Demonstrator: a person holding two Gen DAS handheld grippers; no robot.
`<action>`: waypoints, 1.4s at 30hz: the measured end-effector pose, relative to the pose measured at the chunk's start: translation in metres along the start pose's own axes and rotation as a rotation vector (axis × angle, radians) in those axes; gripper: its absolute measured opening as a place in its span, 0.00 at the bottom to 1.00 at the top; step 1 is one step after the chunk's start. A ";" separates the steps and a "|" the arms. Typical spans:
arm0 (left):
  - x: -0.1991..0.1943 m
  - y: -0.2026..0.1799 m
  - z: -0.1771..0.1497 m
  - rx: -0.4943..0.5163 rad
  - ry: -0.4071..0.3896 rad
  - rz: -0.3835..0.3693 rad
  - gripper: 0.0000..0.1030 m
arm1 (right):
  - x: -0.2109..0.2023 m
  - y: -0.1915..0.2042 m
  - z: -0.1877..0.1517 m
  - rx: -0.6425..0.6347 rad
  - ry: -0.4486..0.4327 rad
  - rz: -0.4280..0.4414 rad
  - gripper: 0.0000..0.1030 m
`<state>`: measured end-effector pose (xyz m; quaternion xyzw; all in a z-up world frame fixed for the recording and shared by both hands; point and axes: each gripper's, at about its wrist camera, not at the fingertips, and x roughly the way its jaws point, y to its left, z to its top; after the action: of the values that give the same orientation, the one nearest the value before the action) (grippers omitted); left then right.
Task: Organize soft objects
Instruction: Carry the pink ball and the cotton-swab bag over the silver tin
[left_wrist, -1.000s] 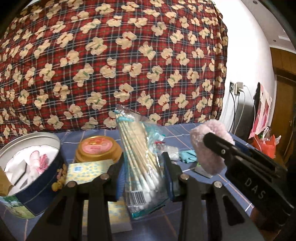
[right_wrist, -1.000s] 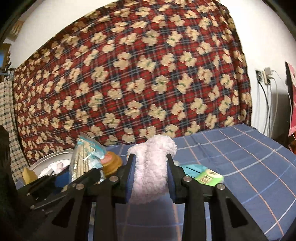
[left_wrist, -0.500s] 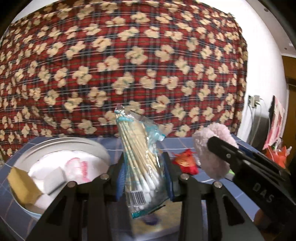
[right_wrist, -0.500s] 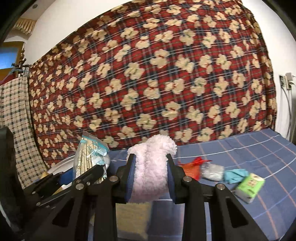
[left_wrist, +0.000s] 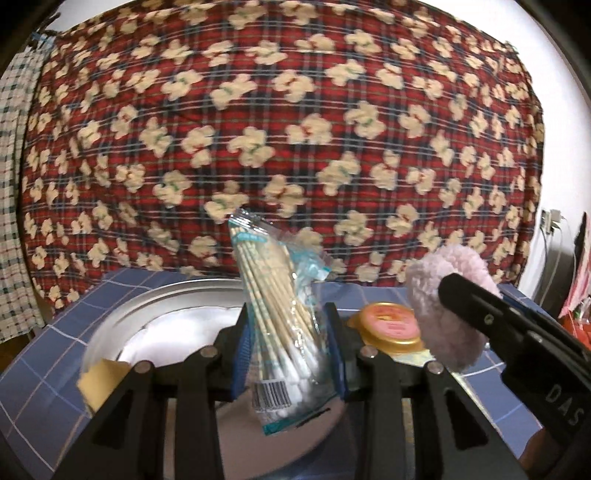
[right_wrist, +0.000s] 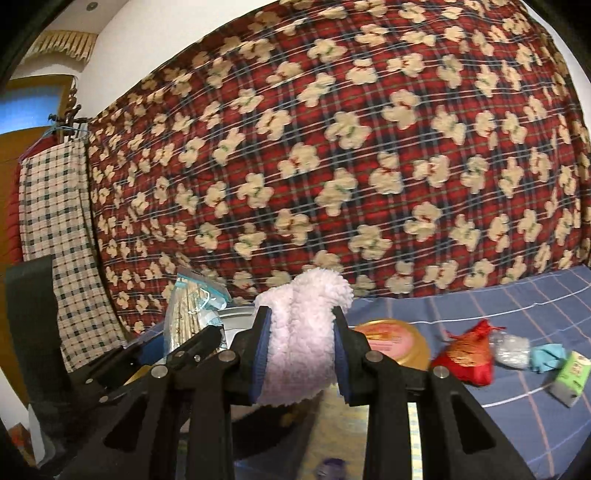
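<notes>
The left gripper (left_wrist: 290, 345) is clenched on a clear bag of cotton swabs (left_wrist: 280, 325), and its blue pads press the bag from both sides. The bag stands almost upright between the fingers; the wooden sticks point up and the white tips are low, near a barcode label. Just behind and below this gripper there is a round metal tin (left_wrist: 155, 314) with white soft things inside, and a yellow sponge (left_wrist: 101, 382) lies at its near left edge. To the right of the left gripper sits a jar with a gold lid (left_wrist: 388, 328), and further right, close by, comes the right gripper with a pink fluffy cloth (left_wrist: 443, 306). In the right wrist view, the right gripper (right_wrist: 301, 350) is clenched on this fluffy cloth (right_wrist: 303, 332), which is squeezed between the two pads and bulges out above them. To its left, the bag of swabs (right_wrist: 192, 314) shows in the other gripper. To its right, on the blue checked sheet (right_wrist: 498, 314), lie a red pouch (right_wrist: 467, 354), a small clear packet (right_wrist: 511, 345), a teal cloth piece (right_wrist: 548, 356) and a green tissue pack (right_wrist: 570, 376), all well apart from the gripper. A red plaid blanket (right_wrist: 351, 147) with cream flowers hangs behind everything.
</notes>
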<state>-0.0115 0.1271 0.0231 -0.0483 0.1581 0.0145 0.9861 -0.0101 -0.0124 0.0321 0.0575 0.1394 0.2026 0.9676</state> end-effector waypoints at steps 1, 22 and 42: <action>0.001 0.005 0.000 -0.007 0.002 0.008 0.34 | 0.002 0.004 0.000 -0.002 0.000 0.006 0.33; 0.016 0.096 0.007 -0.071 0.032 0.192 0.34 | 0.070 0.059 0.001 0.029 0.071 0.094 0.33; 0.041 0.109 0.001 0.001 0.123 0.251 0.34 | 0.124 0.072 -0.013 0.070 0.176 0.079 0.33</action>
<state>0.0226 0.2357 0.0014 -0.0285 0.2231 0.1345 0.9650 0.0682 0.1042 0.0010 0.0787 0.2285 0.2397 0.9403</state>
